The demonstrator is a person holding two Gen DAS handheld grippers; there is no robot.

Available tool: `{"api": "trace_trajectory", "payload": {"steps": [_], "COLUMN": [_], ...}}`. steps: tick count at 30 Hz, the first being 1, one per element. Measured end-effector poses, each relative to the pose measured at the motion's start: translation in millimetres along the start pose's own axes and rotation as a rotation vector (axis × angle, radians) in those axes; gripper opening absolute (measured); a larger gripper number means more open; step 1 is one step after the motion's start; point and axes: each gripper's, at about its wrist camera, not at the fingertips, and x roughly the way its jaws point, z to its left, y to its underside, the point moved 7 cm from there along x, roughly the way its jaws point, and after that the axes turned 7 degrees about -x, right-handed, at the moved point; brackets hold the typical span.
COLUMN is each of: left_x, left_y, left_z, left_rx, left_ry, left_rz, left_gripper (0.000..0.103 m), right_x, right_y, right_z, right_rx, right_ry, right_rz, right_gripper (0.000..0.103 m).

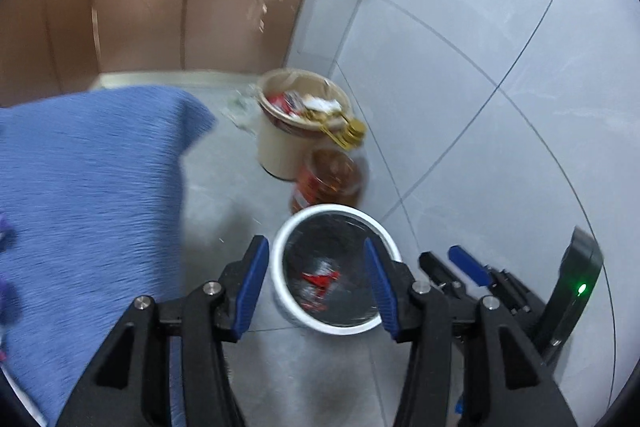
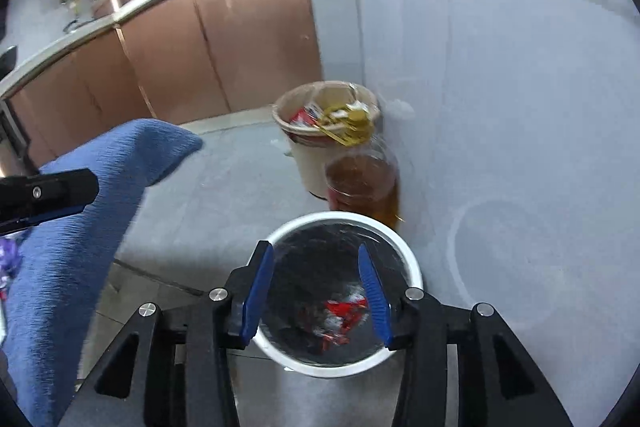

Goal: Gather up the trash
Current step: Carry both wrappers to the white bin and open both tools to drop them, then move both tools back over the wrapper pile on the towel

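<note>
A white-rimmed bin [image 1: 286,297] with a black liner stands on the grey floor and holds red and silver wrappers [image 1: 320,281]. It also shows in the right wrist view [image 2: 414,267], wrappers [image 2: 344,315] inside. My left gripper [image 1: 316,259] is open and empty above the bin. My right gripper [image 2: 316,265] is open and empty above it too; it shows at the right of the left wrist view [image 1: 452,259]. The left gripper's finger [image 2: 48,191] shows at the left edge of the right wrist view.
A beige bin [image 1: 280,147] full of trash stands by the white wall, with a jar of amber liquid [image 1: 328,179] in front of it. A blue cloth-covered surface [image 1: 92,187] fills the left. Brown cabinets [image 1: 160,7] run behind.
</note>
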Motion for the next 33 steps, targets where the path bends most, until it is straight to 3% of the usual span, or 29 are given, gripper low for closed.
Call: {"api": "trace_trajectory", "payload": {"steps": [8,19,24,33], "left_x": [-98,-214,-251,-288], "left_y": [17,45,63,93], "left_z": [71,180,211,273], "left_rx": [-0.067,-0.195,-0.241,-0.335], "left_ry": [-0.115,-0.296,-0.347,-0.394], "left_rz": [-0.154,-0.33,-0.39,-0.427], "left_gripper": [0.048,0.048,0.055,0.055], "right_x": [-59,-120,-134,-144], "right_y": [-32,-62,-65,-72], "right_z": [61,152,185,232], "right_rx": [-0.071,-0.189,-0.239,-0.276], "right_ry": [-0.096,-0.254,-0.308,-0.392], "right_rz": [-0.127,-0.233,-0.245,-0.24], "right_gripper": [0.049,0.051,0.054,0.056]}}
